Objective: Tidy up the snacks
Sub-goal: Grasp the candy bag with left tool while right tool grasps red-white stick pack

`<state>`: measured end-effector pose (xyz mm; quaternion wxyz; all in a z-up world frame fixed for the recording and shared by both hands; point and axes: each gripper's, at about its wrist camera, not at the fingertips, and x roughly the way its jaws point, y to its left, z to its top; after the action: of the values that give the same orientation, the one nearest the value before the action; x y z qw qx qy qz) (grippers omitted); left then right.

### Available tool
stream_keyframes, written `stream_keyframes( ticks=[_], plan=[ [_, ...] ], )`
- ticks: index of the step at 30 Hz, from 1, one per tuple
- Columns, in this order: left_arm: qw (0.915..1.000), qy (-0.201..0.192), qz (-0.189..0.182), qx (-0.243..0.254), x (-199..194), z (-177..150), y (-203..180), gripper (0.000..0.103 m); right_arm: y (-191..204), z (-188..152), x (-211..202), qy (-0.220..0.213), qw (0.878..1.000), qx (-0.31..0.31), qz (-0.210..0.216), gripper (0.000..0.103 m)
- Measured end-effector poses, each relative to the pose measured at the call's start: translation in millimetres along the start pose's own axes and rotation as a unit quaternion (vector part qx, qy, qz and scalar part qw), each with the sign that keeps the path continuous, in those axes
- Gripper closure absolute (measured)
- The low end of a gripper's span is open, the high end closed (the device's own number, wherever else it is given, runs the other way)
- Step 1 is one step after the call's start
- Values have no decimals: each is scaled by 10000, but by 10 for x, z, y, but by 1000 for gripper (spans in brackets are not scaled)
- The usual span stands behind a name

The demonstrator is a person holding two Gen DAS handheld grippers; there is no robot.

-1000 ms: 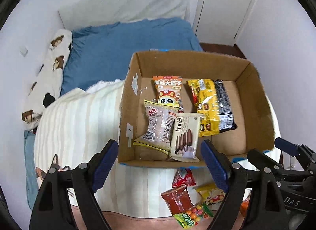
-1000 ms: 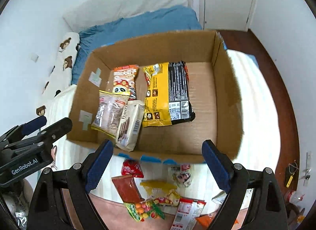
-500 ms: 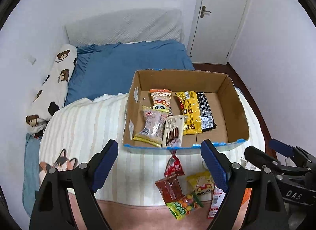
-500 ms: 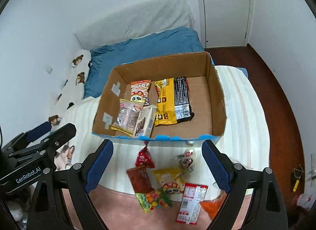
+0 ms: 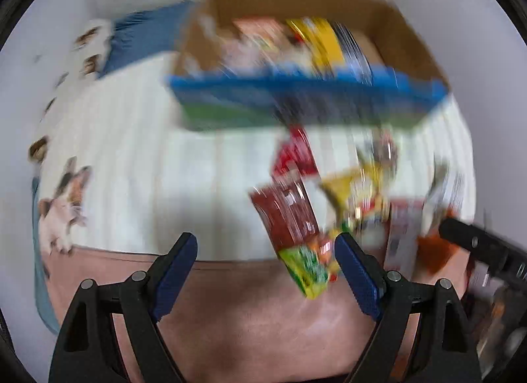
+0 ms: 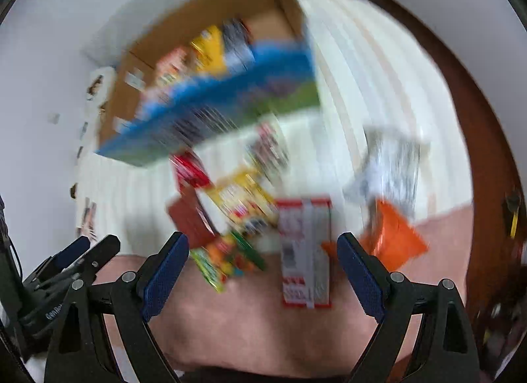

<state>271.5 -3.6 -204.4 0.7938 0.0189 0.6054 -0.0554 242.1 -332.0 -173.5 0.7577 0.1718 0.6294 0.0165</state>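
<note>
Loose snacks heaped on blanket, just in front of box; several packs already lie inside box. Step in hand, as I read it: reach for next pick. Left gripper wide open, empty, above green pack. Right gripper wide open, empty, above white-red pack. Next: single out one pack, close, carry to box. Heavy blur.

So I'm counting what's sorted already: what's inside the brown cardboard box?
Inside the brown cardboard box: a yellow packet and a red-orange packet, blurred. Its blue front wall hides the rest.
</note>
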Motion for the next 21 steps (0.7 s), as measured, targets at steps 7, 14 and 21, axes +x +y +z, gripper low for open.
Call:
stream_keyframes(
  ticks=[7, 14, 21],
  plan=[
    [9723, 656, 96, 2240, 710, -190, -760, 18, -390, -223, 301, 294, 9986, 449, 41, 19],
    [9601, 908, -119, 2642, 1033, -305, -1006, 52, -493, -337, 441, 406, 9984, 401, 6, 48],
    [9860, 1448, -766, -324, 1005, -461, -141, 56, -377, -368, 733, 616, 9978, 231, 22, 47]
  ],
)
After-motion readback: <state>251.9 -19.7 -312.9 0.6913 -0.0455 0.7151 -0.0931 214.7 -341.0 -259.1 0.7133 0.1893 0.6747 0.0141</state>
